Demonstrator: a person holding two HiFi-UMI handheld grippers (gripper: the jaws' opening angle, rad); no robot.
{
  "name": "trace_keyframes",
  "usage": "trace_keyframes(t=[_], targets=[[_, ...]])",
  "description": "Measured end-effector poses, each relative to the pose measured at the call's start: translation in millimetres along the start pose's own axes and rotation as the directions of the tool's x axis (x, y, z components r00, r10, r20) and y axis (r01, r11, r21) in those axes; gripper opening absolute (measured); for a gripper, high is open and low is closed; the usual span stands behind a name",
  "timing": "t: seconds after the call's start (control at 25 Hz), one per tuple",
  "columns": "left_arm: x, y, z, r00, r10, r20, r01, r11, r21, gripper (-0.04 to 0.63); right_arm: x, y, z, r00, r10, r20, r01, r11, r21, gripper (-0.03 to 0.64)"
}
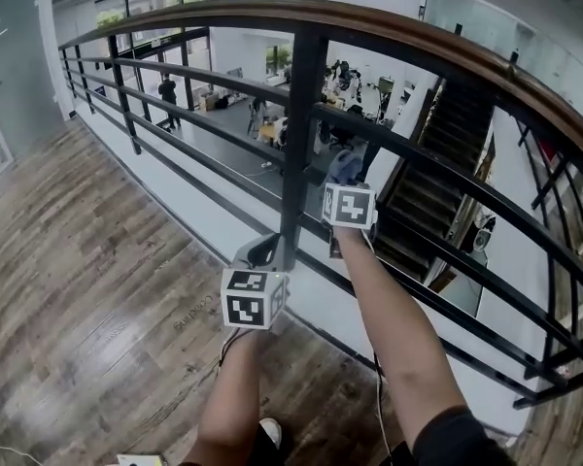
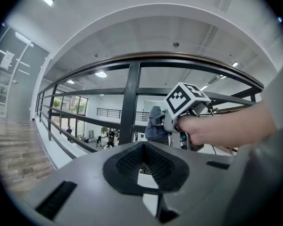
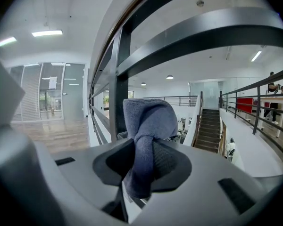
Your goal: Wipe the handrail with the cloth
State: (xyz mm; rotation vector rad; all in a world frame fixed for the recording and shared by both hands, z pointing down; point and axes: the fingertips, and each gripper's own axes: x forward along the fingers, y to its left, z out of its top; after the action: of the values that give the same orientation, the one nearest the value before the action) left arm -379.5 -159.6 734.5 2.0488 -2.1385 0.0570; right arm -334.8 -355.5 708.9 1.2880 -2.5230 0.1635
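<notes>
The wooden handrail (image 1: pixel 369 25) curves over a black metal railing, high above both grippers. My right gripper (image 1: pixel 342 179) is shut on a blue-grey cloth (image 1: pixel 345 166), held just right of the upright post (image 1: pixel 299 144) between the middle rails. In the right gripper view the cloth (image 3: pixel 148 121) bulges out above the jaws of the right gripper (image 3: pixel 144 152). My left gripper (image 1: pixel 262 252) sits lower, at the foot of that post. Its jaws (image 2: pixel 142 147) are closed with nothing between them. From the left gripper view, the cloth (image 2: pixel 154 124) shows well below the handrail (image 2: pixel 179 58).
Wooden floor (image 1: pixel 78 289) lies on my side of the railing. Beyond the rails is an open drop to a lower office floor with desks and people. A dark staircase (image 1: pixel 447 163) descends at the right. My shoe (image 1: pixel 270 433) shows at the bottom.
</notes>
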Motion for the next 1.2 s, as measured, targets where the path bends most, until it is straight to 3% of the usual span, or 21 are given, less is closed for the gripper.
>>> trace_keyframes(t=[0.36, 0.8, 1.2], targets=[[5.2, -25.8, -6.2, 1.000, -0.014, 0.010, 0.014, 0.999, 0.029, -0.002, -45.1, -66.0, -15.6, 0.997, -0.079, 0.001, 0.079, 0.996, 0.049, 0.100], [15.7, -107.2, -13.9, 0.993, -0.118, 0.011, 0.117, 0.991, 0.063, -0.002, -131.8, -151.0, -50.5, 0.990, -0.135, 0.033, 0.133, 0.990, 0.052, 0.098], [32.6, -191.8, -40.9, 0.971, -0.236, -0.027, 0.238, 0.969, 0.067, -0.002, -205.8, -224.6, -80.4, 0.978, -0.192, 0.084, 0.183, 0.977, 0.111, 0.098]])
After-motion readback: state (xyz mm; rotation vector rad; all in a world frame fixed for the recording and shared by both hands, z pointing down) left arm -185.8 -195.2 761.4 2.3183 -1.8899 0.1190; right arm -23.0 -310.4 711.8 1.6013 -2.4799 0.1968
